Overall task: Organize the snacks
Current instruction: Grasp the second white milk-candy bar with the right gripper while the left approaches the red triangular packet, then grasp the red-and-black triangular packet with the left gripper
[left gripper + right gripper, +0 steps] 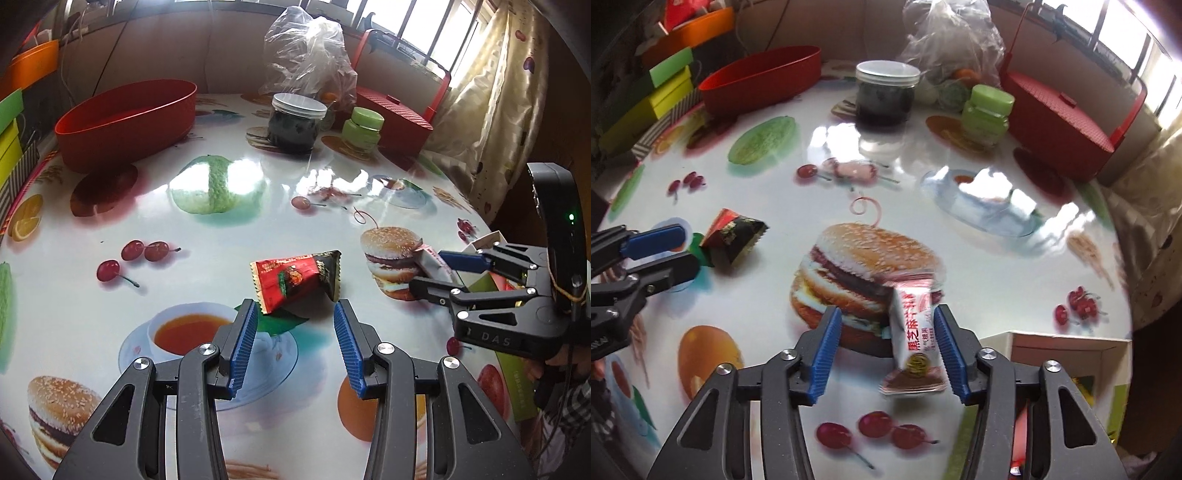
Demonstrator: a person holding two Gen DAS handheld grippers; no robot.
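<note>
Red oval basket (fruit-print table)

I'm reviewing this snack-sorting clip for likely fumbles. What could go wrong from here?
1. The white snack bar sits off-centre in the right tool, against one pad only; it may twist or slip out as the jaws close.
2. The red-and-black packet lies just beyond the open left tool; its puffy shape could skid on the glossy table.
</note>
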